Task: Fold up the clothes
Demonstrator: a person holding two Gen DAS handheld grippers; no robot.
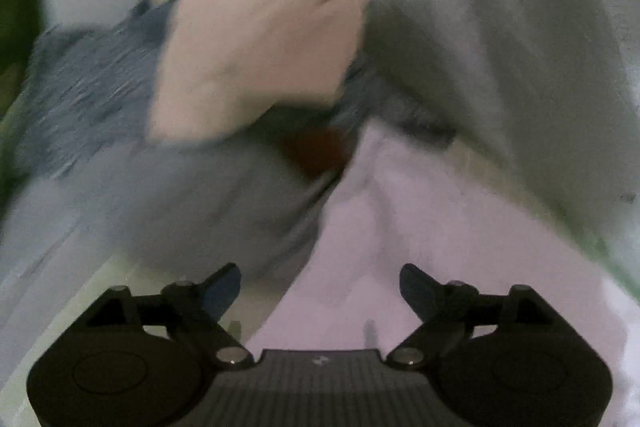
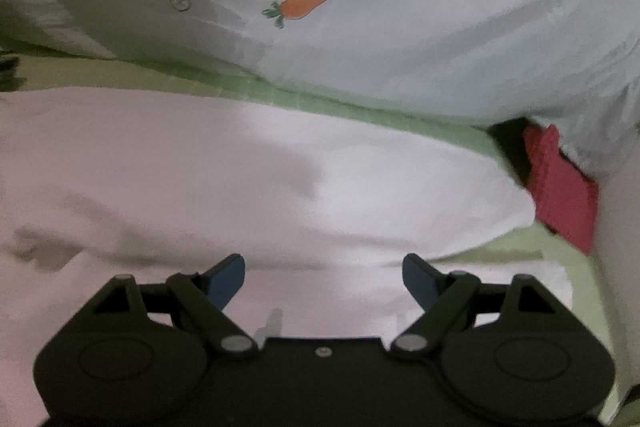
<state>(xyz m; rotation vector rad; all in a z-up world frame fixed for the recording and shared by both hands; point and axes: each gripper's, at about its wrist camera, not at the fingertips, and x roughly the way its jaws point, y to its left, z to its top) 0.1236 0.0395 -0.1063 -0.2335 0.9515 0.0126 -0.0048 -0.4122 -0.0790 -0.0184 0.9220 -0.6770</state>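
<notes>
pink garment flat on green sheet, just below carrot-print duvet | L gripper + R gripper both spread wide, empty, over garment | soft, light, prob slips; pinch edge/corner | L view blurred, person's hand blocks duvet side; red item beside garment unclear
</notes>
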